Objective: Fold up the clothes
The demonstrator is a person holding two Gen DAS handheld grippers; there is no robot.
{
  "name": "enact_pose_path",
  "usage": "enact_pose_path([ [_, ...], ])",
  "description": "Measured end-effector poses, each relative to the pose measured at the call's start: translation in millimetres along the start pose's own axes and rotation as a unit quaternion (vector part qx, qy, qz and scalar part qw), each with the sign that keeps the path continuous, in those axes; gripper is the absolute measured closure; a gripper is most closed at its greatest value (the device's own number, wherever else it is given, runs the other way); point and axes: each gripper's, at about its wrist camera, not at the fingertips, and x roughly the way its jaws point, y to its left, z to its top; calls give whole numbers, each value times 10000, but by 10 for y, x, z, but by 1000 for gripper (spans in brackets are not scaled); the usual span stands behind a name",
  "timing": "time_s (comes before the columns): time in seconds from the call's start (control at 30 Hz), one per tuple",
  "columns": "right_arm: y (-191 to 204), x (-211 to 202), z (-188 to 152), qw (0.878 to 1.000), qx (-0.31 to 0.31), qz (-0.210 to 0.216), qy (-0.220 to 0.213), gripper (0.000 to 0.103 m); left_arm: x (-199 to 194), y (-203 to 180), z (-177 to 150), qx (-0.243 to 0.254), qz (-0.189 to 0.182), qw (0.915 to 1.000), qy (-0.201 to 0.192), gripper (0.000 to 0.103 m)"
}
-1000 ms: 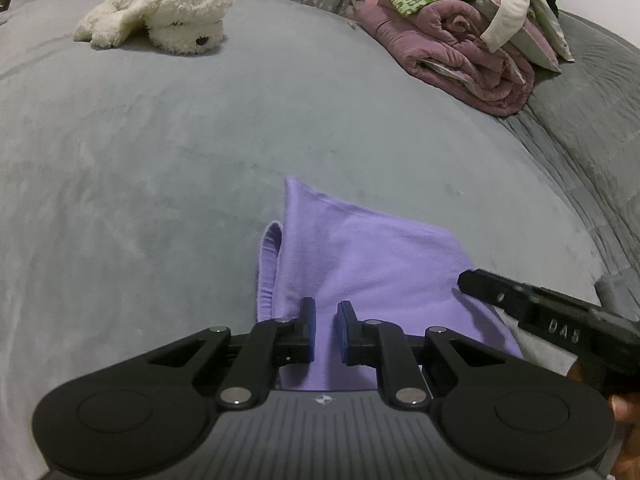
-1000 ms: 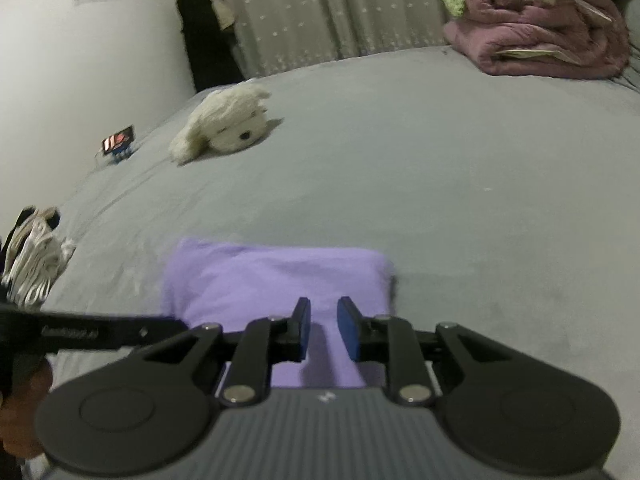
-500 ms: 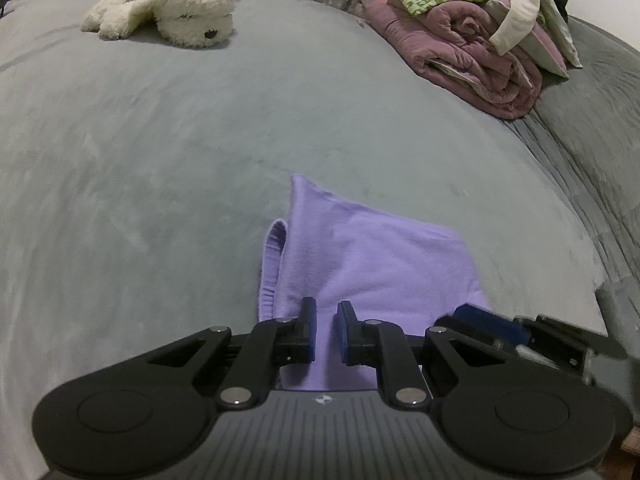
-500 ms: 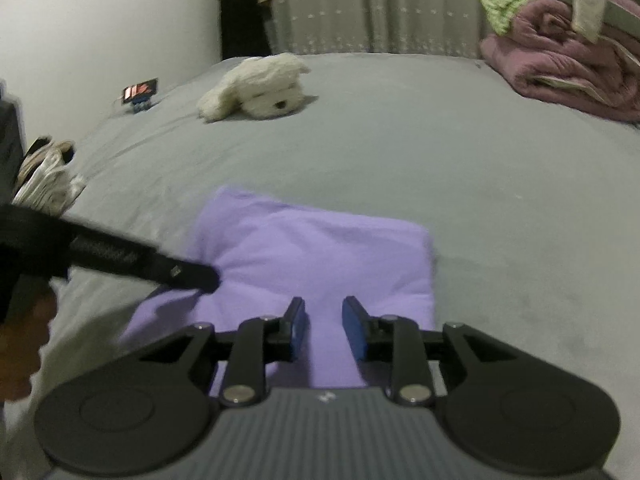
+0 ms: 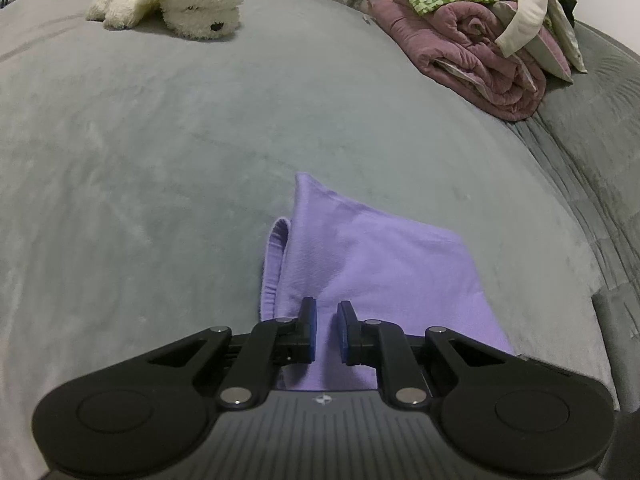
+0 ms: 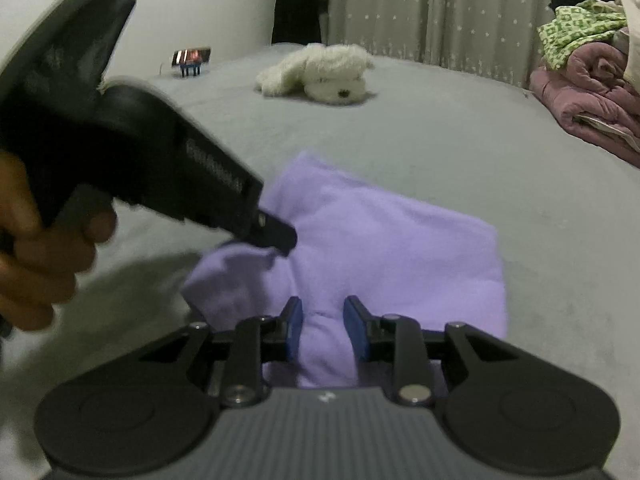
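A folded purple garment (image 5: 380, 264) (image 6: 380, 248) lies flat on the grey bed (image 5: 160, 160). My left gripper (image 5: 327, 330) sits at the garment's near left edge, jaws a narrow gap apart with purple cloth between the pads. From the right wrist view, the left gripper (image 6: 280, 236) has its tip on that edge and the cloth bunches up to it, with a person's hand (image 6: 44, 248) on the handle. My right gripper (image 6: 323, 328) is over the near edge. Its jaws are opening, and a raised ridge of cloth stands between them.
A white plush toy (image 5: 180, 4) (image 6: 320, 72) lies at the far side of the bed. A pile of pink quilt and loose clothes (image 5: 480, 48) (image 6: 592, 92) sits far right. A small stand with a phone (image 6: 192, 58) is at the far left edge.
The right gripper has shifted sideways along the garment, rolled, and spread its jaws a little; it has slipped out of the left wrist view. The left gripper has stayed put.
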Motion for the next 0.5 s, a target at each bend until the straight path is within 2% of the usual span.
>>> enact_pose_path([
  [0.2,-28,-15,-5,10000,86,24,20,77,-10,37,22,-93,-45,9999,47,89],
  [0.37,50,-80,0,9999,-113,23,-101,76,-62,14,36,-47,-72,10000,24,89],
  [0.5,145,-128,-13,9994,-286,104,-191,70,-86,51,51,-101,-113,9999,10,88],
])
